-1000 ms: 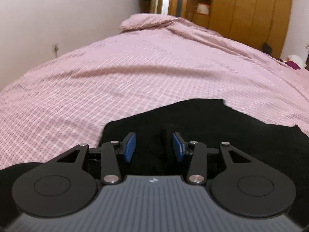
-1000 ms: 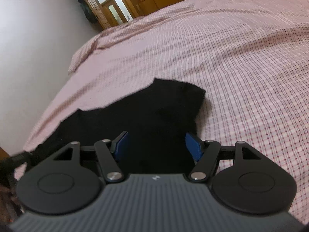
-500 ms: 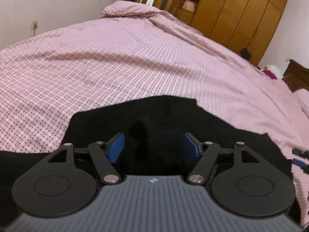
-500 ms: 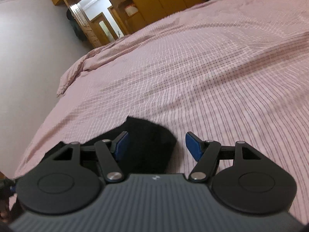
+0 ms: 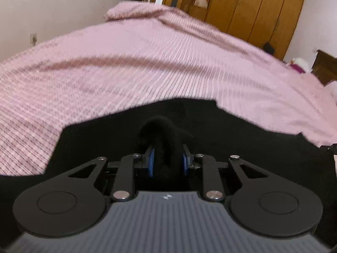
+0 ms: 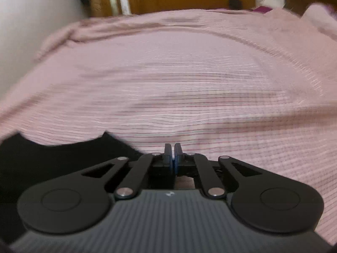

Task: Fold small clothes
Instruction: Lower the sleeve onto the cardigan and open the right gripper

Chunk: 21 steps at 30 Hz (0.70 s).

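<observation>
Left wrist view: left gripper (image 5: 167, 161), jaws just closing, pinches a raised fold of the black garment (image 5: 231, 139) lying on the pink bed (image 5: 147, 63).
Right wrist view: right gripper (image 6: 173, 155) pressed together, nothing between; garment (image 6: 52, 160) lies left of it.

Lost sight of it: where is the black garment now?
The black fabric garment lies on the pink checked bedspread, a bunched fold pinched in the left gripper; in the right wrist view it sits lower left.

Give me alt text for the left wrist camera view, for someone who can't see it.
The left tool is shut on a bunched fold of the black garment, which lies spread on a bed with a pink checked cover. Beyond the bed are a white wall and wooden wardrobes.
</observation>
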Tool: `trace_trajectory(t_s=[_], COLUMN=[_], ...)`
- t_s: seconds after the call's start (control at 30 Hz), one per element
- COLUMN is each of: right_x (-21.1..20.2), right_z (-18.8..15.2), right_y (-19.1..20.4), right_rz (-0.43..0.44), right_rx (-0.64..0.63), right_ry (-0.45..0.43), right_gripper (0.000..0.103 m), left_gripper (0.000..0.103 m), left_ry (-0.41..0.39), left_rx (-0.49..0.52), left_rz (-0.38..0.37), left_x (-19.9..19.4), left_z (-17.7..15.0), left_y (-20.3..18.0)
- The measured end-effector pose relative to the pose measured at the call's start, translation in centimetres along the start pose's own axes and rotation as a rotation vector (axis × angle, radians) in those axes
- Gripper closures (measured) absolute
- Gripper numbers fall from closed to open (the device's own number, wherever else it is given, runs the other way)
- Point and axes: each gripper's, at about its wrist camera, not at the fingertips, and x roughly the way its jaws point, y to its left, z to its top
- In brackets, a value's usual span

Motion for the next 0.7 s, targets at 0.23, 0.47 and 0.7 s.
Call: trace_trajectory(t_s=[0.23, 0.47, 0.7], right_x=[-1.2, -7.7, -12.6], right_z=[-0.9, -1.8, -4.3], right_y=[-1.2, 0.0, 3.2], right_rz=[0.001, 0.102, 0.201], right_rx=[0.097, 0.074, 0.025], right_ry=[-0.03, -0.098, -0.147], right_gripper=[0.096, 0.09, 0.036], left_gripper=[0.071, 0.037, 0.029], left_ry=[-0.008, -0.017, -0.021], left_rx=[0.074, 0.048, 0.047], left_rz=[0.039, 0.05, 0.107], left_x=[0.2, -2.9, -6.5], left_z=[-0.3, 0.0, 0.1], left_y=[-0.7, -0.1, 1.4])
